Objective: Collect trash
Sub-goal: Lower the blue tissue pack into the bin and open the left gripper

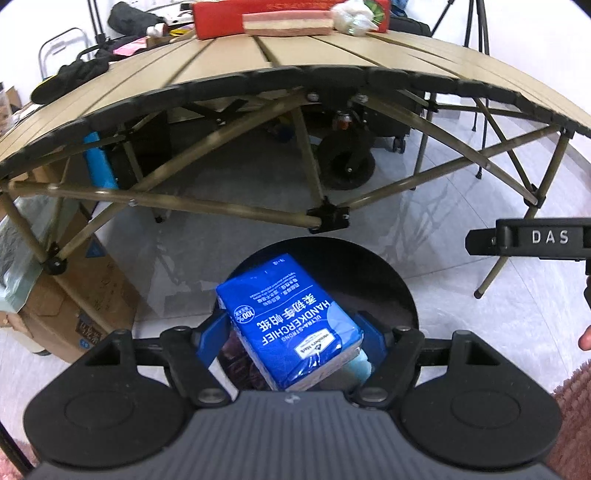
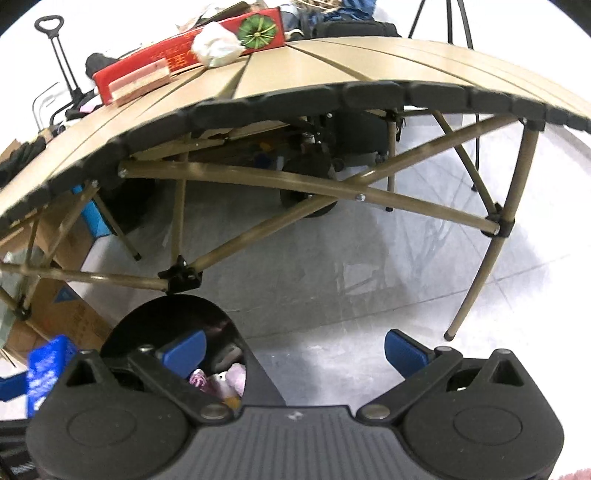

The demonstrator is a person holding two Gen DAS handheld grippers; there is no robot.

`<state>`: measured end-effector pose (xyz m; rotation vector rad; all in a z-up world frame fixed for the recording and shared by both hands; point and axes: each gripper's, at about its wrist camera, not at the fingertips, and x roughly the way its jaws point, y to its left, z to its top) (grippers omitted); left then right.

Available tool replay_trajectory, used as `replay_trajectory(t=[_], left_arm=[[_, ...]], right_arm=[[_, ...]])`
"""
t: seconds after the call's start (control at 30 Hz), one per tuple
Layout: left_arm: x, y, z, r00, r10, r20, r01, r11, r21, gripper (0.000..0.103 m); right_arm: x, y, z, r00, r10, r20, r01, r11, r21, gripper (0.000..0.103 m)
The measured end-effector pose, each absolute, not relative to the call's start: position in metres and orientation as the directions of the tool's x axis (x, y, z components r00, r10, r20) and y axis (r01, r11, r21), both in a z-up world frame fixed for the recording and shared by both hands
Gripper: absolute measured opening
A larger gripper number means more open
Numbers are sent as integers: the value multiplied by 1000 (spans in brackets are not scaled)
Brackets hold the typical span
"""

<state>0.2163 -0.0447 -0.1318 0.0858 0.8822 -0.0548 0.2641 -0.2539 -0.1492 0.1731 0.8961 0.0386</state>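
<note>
Under one tan folding table [image 1: 229, 62] stands one black bin [image 1: 388, 280]. One left gripper [image 1: 295, 343] tilts down, its tongs clamped on one blue tissue pack [image 1: 288, 321] over that bin. One right gripper [image 2: 295, 347] tilts down, tongs apart, empty.

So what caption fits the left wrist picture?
Left gripper holding a blue tissue pack over the black trash bin, beside the folding table.

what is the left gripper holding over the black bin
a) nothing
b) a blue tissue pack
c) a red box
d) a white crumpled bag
b: the left gripper has the blue tissue pack between its blue pads, above the open black bin; the red box and white bag sit on the table.
</note>
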Motion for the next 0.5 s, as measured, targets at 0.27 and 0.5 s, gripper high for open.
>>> replay_trajectory(t=[0.27,0.5], left_arm=[[235,-64,-141,613,-33,-789,113,993,46,75],[252,-80,-151,594,-44,-803,131,990,43,75]], right_arm=[[264,-262,-147,631,90,-770,80,981,180,103],[264,-269,-146,642,59,-764,122,977,178,103]])
